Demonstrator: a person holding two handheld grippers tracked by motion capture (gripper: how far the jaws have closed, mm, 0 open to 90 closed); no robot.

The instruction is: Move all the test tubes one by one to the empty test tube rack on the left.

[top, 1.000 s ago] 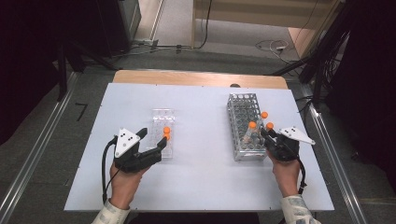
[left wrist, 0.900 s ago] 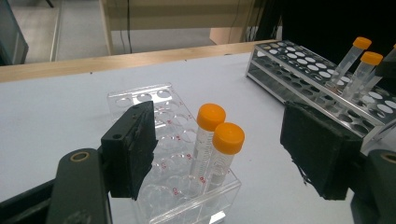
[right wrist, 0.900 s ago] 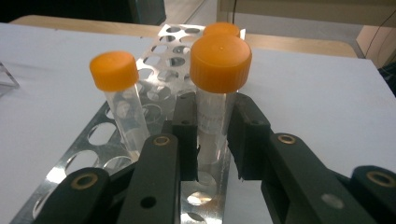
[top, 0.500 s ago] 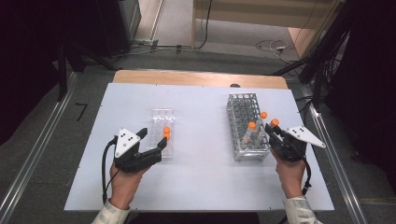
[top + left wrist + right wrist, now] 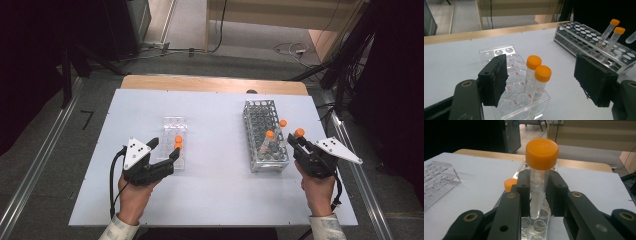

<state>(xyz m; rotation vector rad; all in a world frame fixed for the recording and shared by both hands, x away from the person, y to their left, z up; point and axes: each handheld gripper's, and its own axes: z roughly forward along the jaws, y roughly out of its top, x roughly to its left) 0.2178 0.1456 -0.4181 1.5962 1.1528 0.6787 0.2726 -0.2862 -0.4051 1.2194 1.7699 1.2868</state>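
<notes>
gripping one orange-capped tube [image 5: 539, 182] just below its cap, the right gripper [image 5: 300, 143] has its jaws closed tight on the clear barrel, and the tube's tip hangs clear above the holes of the metal wire rack [image 5: 257, 112], which sits directly beneath the fingers in the right gripper view. judging by that, the tube is out of the rack and on its way across to the clear plastic rack [image 5: 174, 125].

the left gripper [image 5: 162, 150] rests at the near end of the clear plastic rack with its jaws spread wide, holding nothing; the rack's front corner and its two standing tubes [image 5: 537, 77] lie between the left pads [image 5: 497, 75] without touching either one.

by count: five orange-capped tubes in all — two already seated in the clear plastic rack, one held between the right fingers, and two leaning in the metal wire rack [image 5: 272, 140] just to the left of the right fingertips. two racks, two grippers. so two transfers look finished, a third is under way, and two tubes are left to move.
</notes>
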